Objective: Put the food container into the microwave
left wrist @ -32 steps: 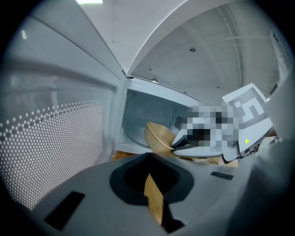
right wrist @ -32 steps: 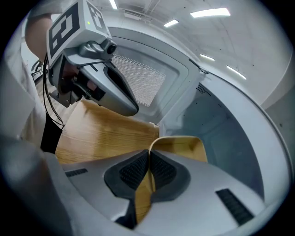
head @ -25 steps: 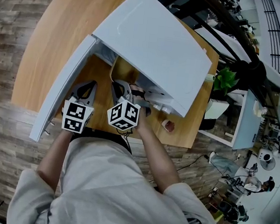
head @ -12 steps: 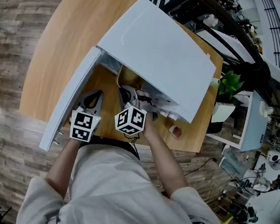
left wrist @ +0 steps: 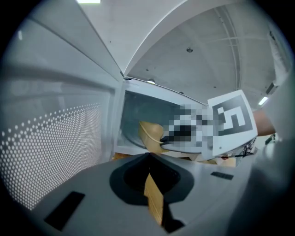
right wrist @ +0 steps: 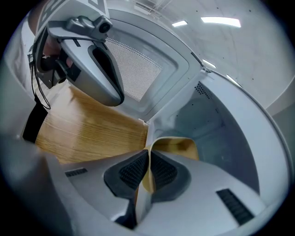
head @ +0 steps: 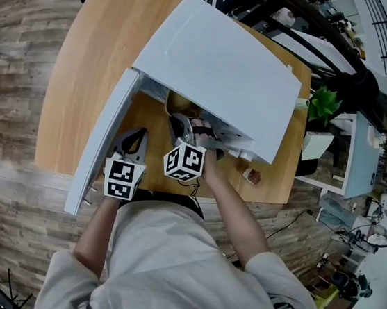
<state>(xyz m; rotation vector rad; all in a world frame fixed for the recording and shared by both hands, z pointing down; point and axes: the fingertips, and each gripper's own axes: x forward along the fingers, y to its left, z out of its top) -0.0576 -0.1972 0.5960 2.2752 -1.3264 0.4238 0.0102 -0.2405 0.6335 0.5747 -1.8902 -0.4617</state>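
The white microwave stands on the wooden table, its door swung open to the left. The right gripper is clamped on the near wall of the tan, thin-walled food container, which sits just inside the cavity. Its jaws have just eased open a touch, though the pads press on that wall. The left gripper waits near the door, jaws together and empty. The one-sided pinch is the risk: the wall may buckle or slip, and the food container would tip.
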